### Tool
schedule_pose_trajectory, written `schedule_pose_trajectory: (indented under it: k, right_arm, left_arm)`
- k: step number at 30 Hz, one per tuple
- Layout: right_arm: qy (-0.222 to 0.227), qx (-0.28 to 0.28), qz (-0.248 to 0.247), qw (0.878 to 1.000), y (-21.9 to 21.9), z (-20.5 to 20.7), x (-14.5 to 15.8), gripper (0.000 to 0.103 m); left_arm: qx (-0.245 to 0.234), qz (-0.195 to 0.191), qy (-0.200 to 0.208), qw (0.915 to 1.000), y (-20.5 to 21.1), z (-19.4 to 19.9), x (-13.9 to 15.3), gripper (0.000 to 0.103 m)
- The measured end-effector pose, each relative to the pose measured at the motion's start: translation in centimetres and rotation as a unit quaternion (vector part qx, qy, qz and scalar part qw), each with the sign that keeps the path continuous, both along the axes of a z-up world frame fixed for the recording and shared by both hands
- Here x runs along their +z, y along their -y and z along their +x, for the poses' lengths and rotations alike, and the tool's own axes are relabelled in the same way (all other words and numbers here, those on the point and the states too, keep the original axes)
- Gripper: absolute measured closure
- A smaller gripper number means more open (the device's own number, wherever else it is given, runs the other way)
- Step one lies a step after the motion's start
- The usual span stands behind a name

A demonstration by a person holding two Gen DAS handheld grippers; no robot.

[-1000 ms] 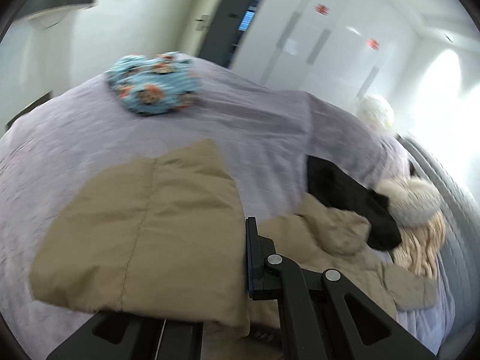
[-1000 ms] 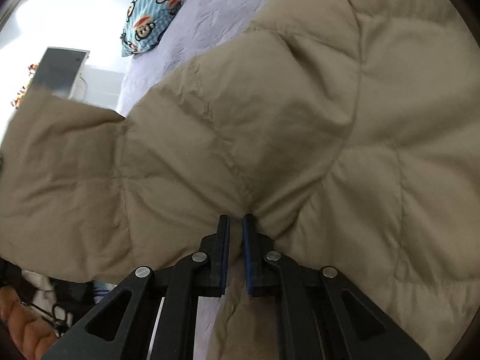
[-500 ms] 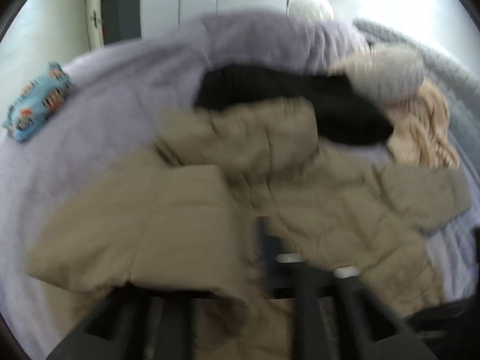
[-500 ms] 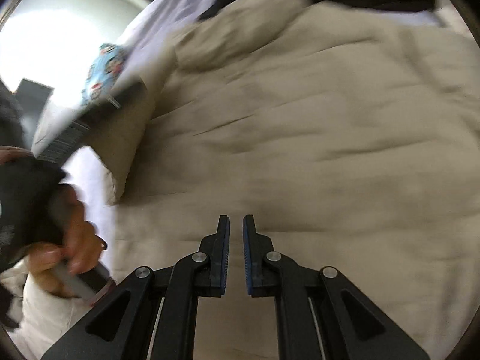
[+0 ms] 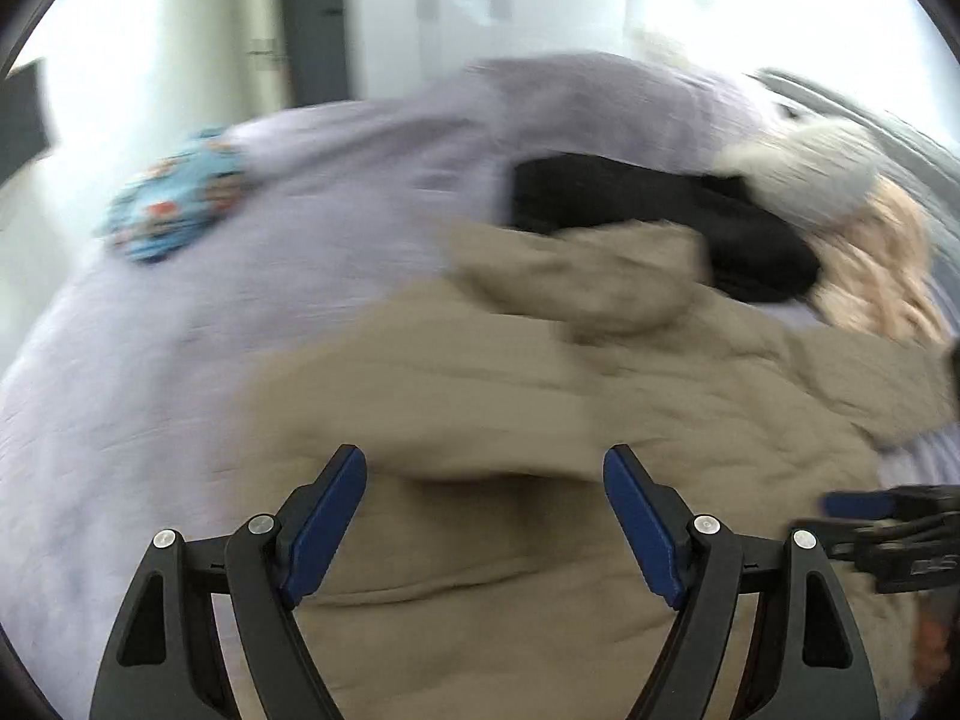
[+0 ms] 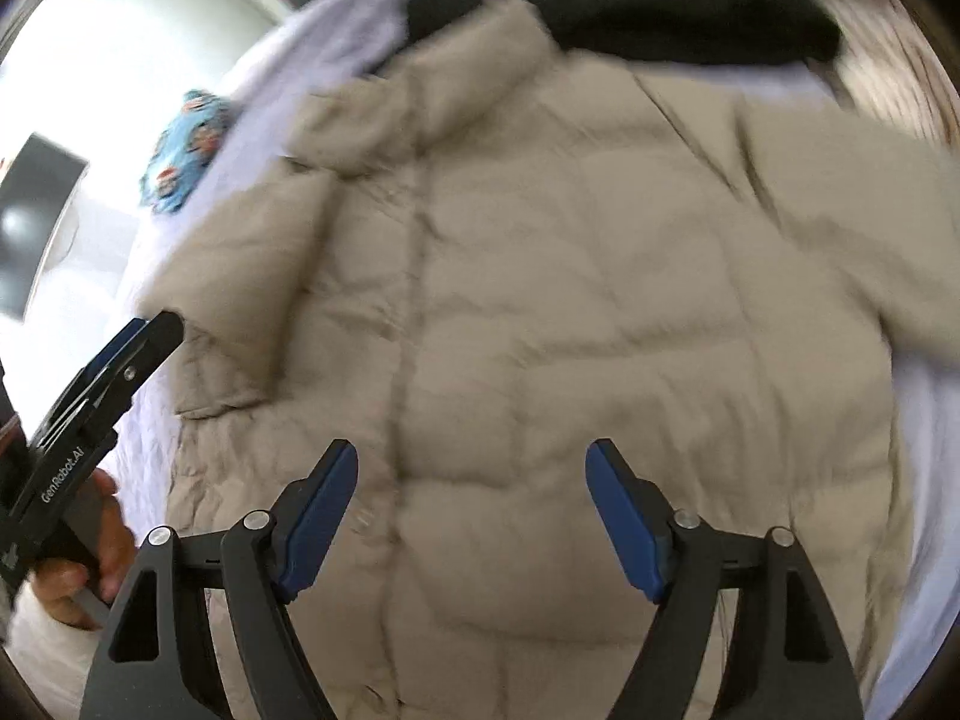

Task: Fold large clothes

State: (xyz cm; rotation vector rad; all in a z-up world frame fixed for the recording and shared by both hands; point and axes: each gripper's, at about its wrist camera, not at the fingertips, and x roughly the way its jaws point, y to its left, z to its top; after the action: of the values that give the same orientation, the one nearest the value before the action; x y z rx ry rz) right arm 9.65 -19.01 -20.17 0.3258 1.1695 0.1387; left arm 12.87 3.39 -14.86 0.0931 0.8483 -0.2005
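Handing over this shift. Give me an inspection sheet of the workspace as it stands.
Surface: bed with lilac cover, rumpled.
Job's things: beige puffer jacket lying front up, one sleeve folded across its front.
Clutter: black garment, cream knit, grey fluffy item, blue patterned pillow.
Grippers: left gripper open over the jacket, empty; right gripper open, empty.
Cables: nothing seen.
Surroundings: white wall, dark door; picture blurred.

Left gripper: jaws spread wide, nothing held. Right gripper: same. Bare hand grips left gripper's handle.
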Motion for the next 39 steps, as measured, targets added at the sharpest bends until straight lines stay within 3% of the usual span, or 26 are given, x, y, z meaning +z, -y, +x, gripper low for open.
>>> schedule_pose_trajectory:
  k: [2, 5, 10, 13, 15, 19, 23, 26, 28, 29, 30, 31, 32, 36, 39]
  right_arm:
    - [0.021, 0.033, -0.030, 0.999, -2.2, 0.5, 1.0, 0.022]
    - [0.058, 0.104, -0.088, 0.989, -7.3, 1.7, 2.0, 0.022]
    - [0.104, 0.205, -0.229, 0.946, -15.8, 3.8, 0.7, 0.022]
    - [0.148, 0.198, -0.293, 0.924, -18.2, 5.8, 0.2, 0.022]
    - [0.160, 0.164, -0.300, 0.926, -17.7, 7.2, 0.5, 0.022]
    - [0.148, 0.050, -0.224, 0.962, -12.1, 8.8, 1.9, 0.022]
    - [0.119, -0.022, -0.109, 0.987, -5.5, 8.5, 1.9, 0.022]
    - [0.093, -0.036, -0.048, 0.994, -2.9, 8.6, 0.9, 0.023]
    - [0.069, -0.060, 0.010, 0.996, -1.3, 8.9, -0.2, 0.042]
    - [0.052, -0.078, 0.041, 0.995, -0.4, 9.0, -0.9, 0.068]
    - [0.038, -0.100, 0.071, 0.992, 0.7, 9.0, -1.6, 0.093]
    - [0.033, -0.122, 0.092, 0.988, 1.7, 8.7, -2.1, 0.095]
    - [0.034, -0.138, 0.095, 0.985, 2.5, 8.2, -2.5, 0.095]
    - [0.009, -0.147, 0.077, 0.986, 3.4, 7.0, -5.3, 0.095]
    - [0.004, -0.138, 0.074, 0.988, 3.8, 7.4, -6.9, 0.095]
  left_arm:
    - [0.071, 0.021, -0.013, 0.9972, -3.8, 0.7, -1.3, 0.021]
    - [0.121, 0.008, -0.064, 0.9906, -7.5, 1.8, -4.2, 0.021]
    - [0.154, -0.010, -0.103, 0.9825, -9.8, 1.8, -8.2, 0.021]
    - [0.158, -0.026, -0.108, 0.9813, -10.1, 1.7, -9.0, 0.021]
    - [0.153, -0.024, -0.107, 0.9821, -9.8, 1.7, -9.5, 0.021]
    - [0.135, -0.035, -0.120, 0.9828, -9.8, 2.1, -9.2, 0.021]
    - [0.116, -0.137, -0.125, 0.9759, -12.4, 4.6, -7.0, 0.021]
    - [0.116, -0.202, -0.151, 0.9607, -14.5, 8.8, -7.0, 0.021]
    - [0.128, -0.216, -0.168, 0.9534, -15.5, 11.6, -8.2, 0.022]
    - [0.134, -0.219, -0.169, 0.9517, -15.5, 12.5, -8.5, 0.047]
    - [0.135, -0.222, -0.167, 0.9511, -15.2, 12.8, -8.6, 0.065]
    - [0.137, -0.223, -0.165, 0.9510, -14.8, 13.0, -8.6, 0.082]
    - [0.140, -0.217, -0.156, 0.9533, -14.4, 12.9, -8.4, 0.082]
    - [0.129, -0.133, -0.128, 0.9743, -12.0, 12.7, -9.2, 0.082]
    - [0.121, -0.082, -0.124, 0.9815, -10.9, 12.8, -10.1, 0.081]
